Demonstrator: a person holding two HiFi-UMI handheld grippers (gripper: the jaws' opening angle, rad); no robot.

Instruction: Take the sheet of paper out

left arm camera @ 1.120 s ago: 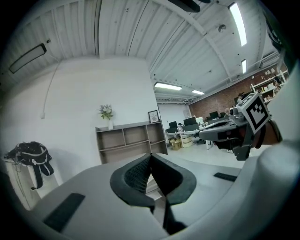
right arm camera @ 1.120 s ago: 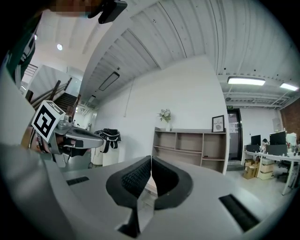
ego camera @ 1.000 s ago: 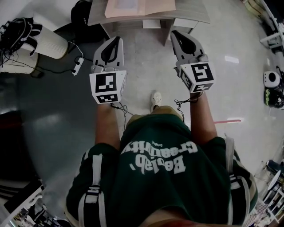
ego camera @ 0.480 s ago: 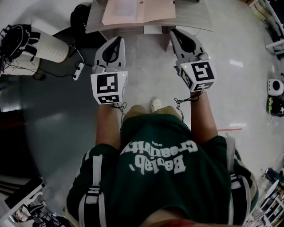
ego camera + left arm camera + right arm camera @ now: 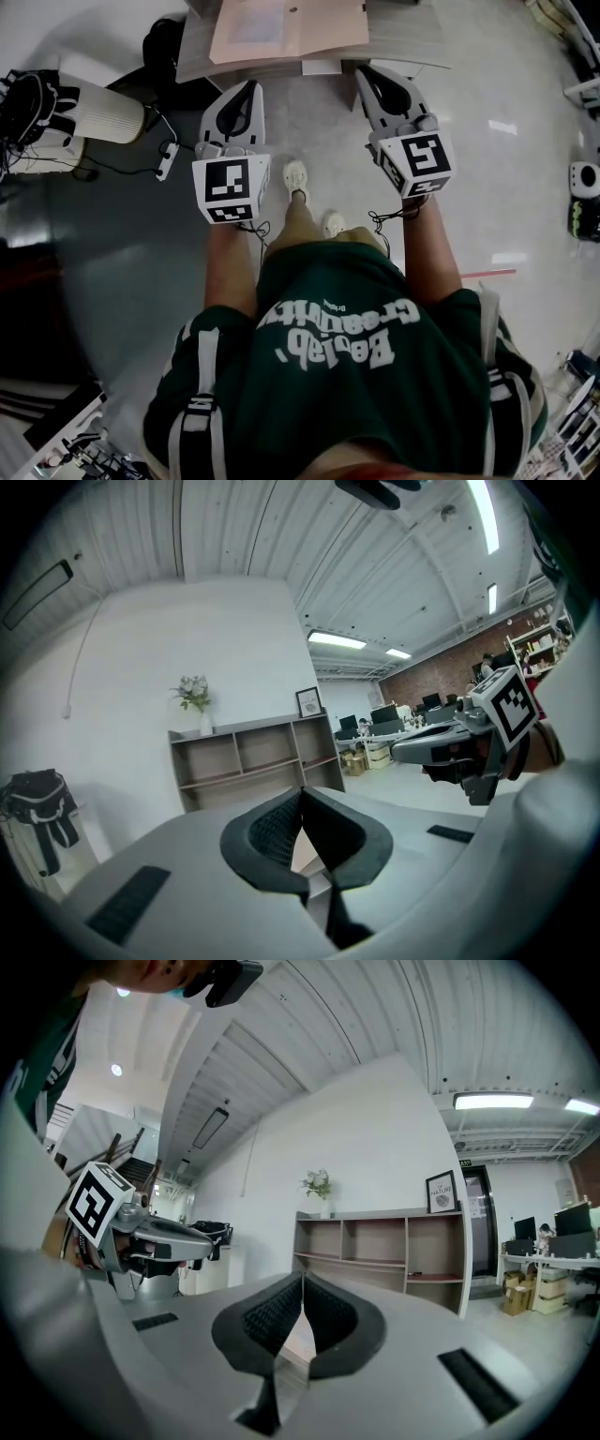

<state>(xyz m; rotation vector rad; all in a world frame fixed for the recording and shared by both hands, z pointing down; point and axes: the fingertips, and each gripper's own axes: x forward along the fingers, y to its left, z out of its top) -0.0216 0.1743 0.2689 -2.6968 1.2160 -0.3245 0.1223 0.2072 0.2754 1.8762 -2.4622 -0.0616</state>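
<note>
Standing before a grey table (image 5: pixel 412 42), a person (image 5: pixel 347 356) in a green shirt holds both grippers out level, side by side and well apart, their tips pointing at the table's near edge. The left gripper (image 5: pixel 251 86) has its two black pads pressed together at the tips, with nothing between them. The right gripper (image 5: pixel 361 73) is likewise pressed together and empty. Neither touches the table.

On the table lies a peach-coloured folder (image 5: pixel 319 28), flat and partly cut off by the top of the head view. A paler rectangle (image 5: pixel 255 21) covers its left part; this may be the sheet of paper, though the view is too small to tell whether it lies on the folder or inside it.

One white shoe (image 5: pixel 295 174) is on the pale floor (image 5: pixel 309 122) between the grippers. To the left stand a white cylinder (image 5: pixel 103 108) and a black bag (image 5: pixel 164 37). Beyond the jaws, both gripper views show a brown shelf unit (image 5: pixel 253 761) against a white wall, with a vase of flowers (image 5: pixel 194 694) and a framed picture (image 5: pixel 308 702) on top.
</note>
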